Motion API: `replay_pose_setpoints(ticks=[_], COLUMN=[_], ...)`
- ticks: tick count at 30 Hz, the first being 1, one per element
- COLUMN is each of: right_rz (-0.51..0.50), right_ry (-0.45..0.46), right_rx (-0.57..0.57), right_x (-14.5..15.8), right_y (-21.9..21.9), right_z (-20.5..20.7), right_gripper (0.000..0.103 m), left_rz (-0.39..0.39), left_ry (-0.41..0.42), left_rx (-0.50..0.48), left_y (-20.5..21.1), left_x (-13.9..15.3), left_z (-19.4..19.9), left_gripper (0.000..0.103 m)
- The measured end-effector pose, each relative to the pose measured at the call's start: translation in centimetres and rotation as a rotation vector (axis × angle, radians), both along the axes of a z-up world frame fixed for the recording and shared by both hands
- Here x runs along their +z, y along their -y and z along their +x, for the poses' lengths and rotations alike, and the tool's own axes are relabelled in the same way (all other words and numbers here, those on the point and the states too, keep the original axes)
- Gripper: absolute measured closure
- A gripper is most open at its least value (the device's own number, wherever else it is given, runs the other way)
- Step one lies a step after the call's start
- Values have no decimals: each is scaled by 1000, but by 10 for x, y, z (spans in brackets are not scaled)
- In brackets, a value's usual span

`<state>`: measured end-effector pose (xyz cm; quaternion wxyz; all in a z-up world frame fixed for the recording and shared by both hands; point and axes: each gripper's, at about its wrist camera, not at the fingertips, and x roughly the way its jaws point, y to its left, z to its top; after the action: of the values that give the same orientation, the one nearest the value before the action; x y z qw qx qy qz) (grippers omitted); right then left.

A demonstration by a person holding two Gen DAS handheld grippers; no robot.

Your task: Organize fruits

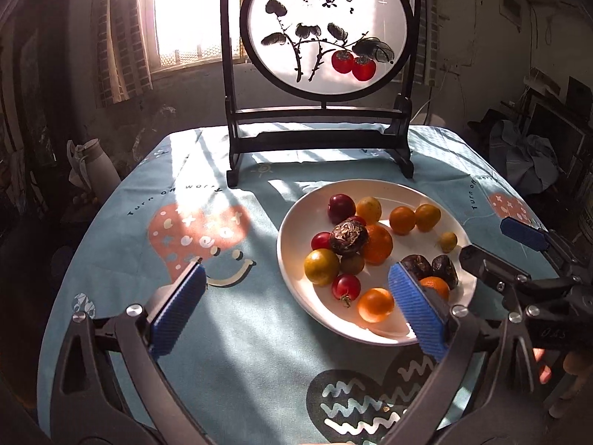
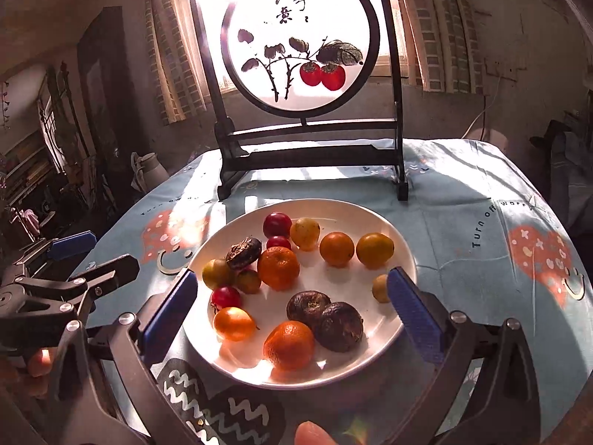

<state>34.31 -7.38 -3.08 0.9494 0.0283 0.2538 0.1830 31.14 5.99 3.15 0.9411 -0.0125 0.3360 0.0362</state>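
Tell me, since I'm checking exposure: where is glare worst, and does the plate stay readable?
Left wrist view: window blown out upper left; plate in striped shadow, readable. Right wrist view: glare behind the round screen; fruit clear.

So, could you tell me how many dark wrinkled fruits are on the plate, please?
3: one atop the left cluster, and two touching near the front, left and right. Others could be hidden beneath the pile.

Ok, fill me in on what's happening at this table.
A person holds a two-finger gripper in each hand over a white plate piled with mixed fruit. The right gripper hangs open in front of the plate; the left gripper is open too, mostly over the tablecloth. Neither holds anything. Every fruit lies on the plate; sorting hasn't visibly begun.
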Motion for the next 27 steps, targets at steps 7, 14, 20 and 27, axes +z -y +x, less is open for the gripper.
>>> replay_pose_setpoints(ticks=[7, 14, 20, 27], right_rz=[-32, -21, -129, -152], right_ry=[-29, -33, 41, 14], right_rx=[53, 66, 27, 13], right_x=[-20, -46, -49, -56], right_y=[20, 29, 21, 20], right_z=[-73, -115, -131, -125], right_gripper=[1, 1, 1, 1], left_rz=[8, 81, 50, 82], left_ry=[-7, -3, 29, 3], left_rx=[-5, -18, -85, -81], left_y=[13, 32, 39, 42], left_x=[-19, -45, -46, -56], left_z=[-54, -92, -106, -108], left_gripper=[2, 2, 2, 2])
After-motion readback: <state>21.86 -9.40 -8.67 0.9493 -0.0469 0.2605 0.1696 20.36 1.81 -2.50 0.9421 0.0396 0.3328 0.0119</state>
